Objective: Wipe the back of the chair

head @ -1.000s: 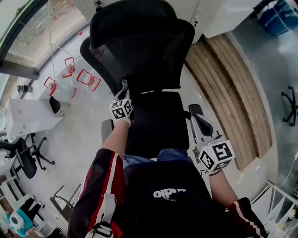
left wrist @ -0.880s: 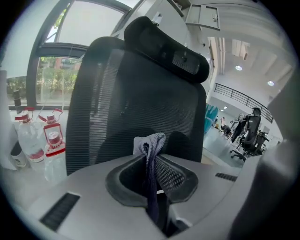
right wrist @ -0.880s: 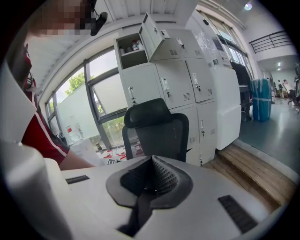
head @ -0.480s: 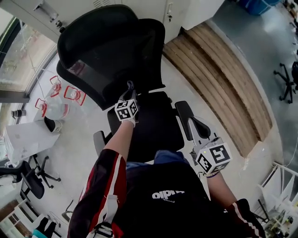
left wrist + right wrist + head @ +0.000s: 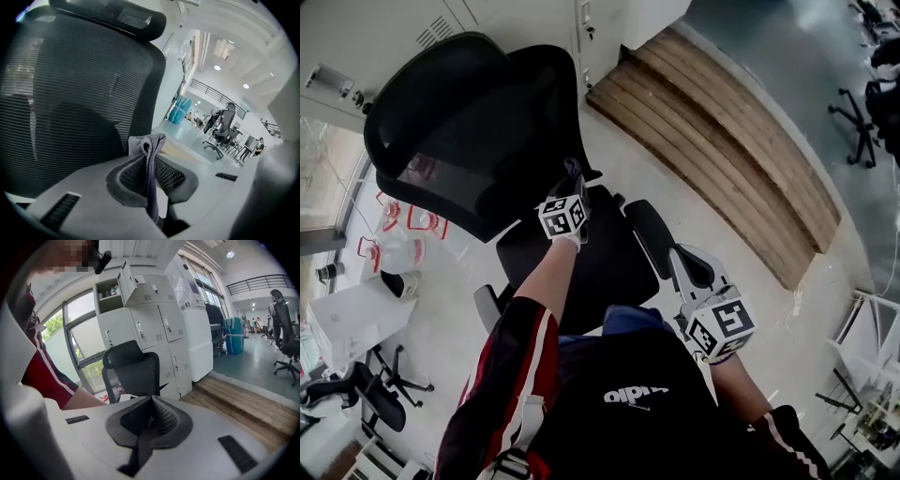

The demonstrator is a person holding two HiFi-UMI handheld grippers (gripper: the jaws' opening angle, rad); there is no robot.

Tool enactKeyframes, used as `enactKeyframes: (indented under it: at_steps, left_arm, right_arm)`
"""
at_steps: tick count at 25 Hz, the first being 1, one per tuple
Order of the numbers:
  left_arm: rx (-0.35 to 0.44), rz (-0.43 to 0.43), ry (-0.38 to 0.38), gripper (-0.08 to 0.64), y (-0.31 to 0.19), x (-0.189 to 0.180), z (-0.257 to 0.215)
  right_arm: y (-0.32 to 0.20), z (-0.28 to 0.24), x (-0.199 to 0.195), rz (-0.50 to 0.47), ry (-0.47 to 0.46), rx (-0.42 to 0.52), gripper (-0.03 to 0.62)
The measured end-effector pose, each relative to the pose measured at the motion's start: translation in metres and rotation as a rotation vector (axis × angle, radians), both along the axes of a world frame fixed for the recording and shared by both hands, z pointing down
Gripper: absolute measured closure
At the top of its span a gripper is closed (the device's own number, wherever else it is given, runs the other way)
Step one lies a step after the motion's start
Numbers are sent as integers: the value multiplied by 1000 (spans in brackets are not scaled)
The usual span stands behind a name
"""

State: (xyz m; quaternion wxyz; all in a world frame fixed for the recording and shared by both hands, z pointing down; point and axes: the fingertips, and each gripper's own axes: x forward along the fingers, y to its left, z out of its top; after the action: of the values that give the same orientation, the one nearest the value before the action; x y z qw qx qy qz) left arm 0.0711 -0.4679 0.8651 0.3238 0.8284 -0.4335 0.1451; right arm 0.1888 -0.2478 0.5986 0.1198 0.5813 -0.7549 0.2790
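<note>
The black mesh office chair shows its backrest (image 5: 469, 141) at upper left in the head view, and the mesh (image 5: 79, 93) fills the left gripper view. My left gripper (image 5: 572, 186) is shut on a grey cloth (image 5: 151, 154), held by the backrest's lower right edge above the seat (image 5: 581, 262). I cannot tell whether the cloth touches the mesh. My right gripper (image 5: 677, 261) hangs by the chair's right armrest (image 5: 647, 230), jaws shut with nothing between them (image 5: 151, 401). The right gripper view shows the chair (image 5: 132, 371) farther off.
A wooden step platform (image 5: 722, 141) runs along the right behind the chair. White lockers (image 5: 154, 324) stand at the back. Water bottles with red handles (image 5: 394, 239) sit on the floor at left. Other office chairs (image 5: 867, 94) stand at far right and lower left.
The chair back now sits further left in the head view. My left gripper with the cloth has moved up and right along the backrest's lower edge. The right gripper stays by the armrest.
</note>
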Motion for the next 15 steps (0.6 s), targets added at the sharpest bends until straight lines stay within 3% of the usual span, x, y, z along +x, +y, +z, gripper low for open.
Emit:
enactKeyframes:
  at_steps: [8,15]
  left_arm:
    - [12,54,39,503,1,30,-22]
    - [119,58,107,503,12,-1,-116]
  right_arm:
    - [-5,-5,2,2,-6,21,577]
    - [-28,-38,-27,-91,-25,106,577]
